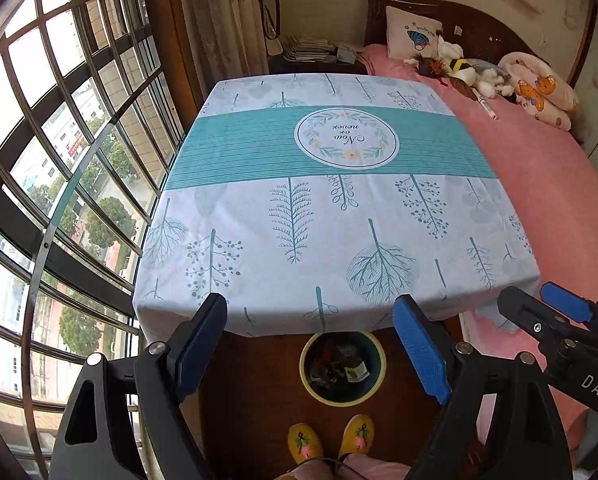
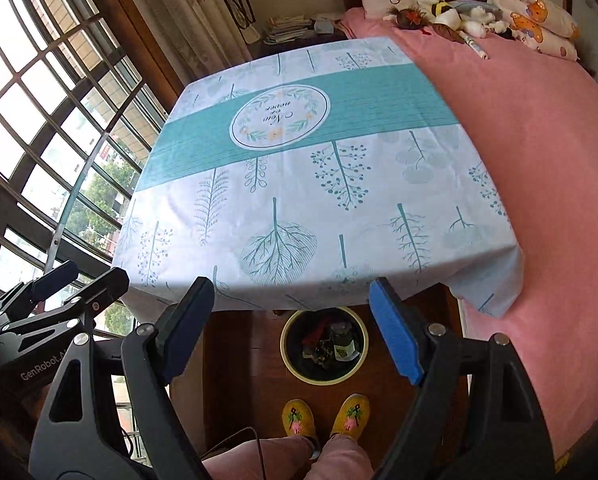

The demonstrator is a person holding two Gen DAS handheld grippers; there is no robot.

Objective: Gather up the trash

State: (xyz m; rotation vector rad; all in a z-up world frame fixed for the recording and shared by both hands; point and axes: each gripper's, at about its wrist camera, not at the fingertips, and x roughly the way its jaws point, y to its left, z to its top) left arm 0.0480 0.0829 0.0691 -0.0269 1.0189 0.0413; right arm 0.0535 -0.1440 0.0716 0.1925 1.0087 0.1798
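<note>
Left gripper (image 1: pixel 311 316) jaws spread over bin (image 1: pixel 373 350) holding trash (image 1: pixel 339 366).

My tablecloth (image 1: pixel 319 216) hides the table beneath it and the far rim of the bin (image 1: pixel 342 366), whose dark contents are too jumbled to name. The frame's lower edge cuts my legs (image 2: pixel 299 460) off above the slippers (image 2: pixel 325 416).

Bright window (image 1: pixel 59 120) daylight, strong fisheye edge distortion.

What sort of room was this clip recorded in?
Most likely a home bedroom: a bed with a pink sheet, a pillow and stuffed toys at its head, beside a cloth-covered table and a large barred window.
</note>
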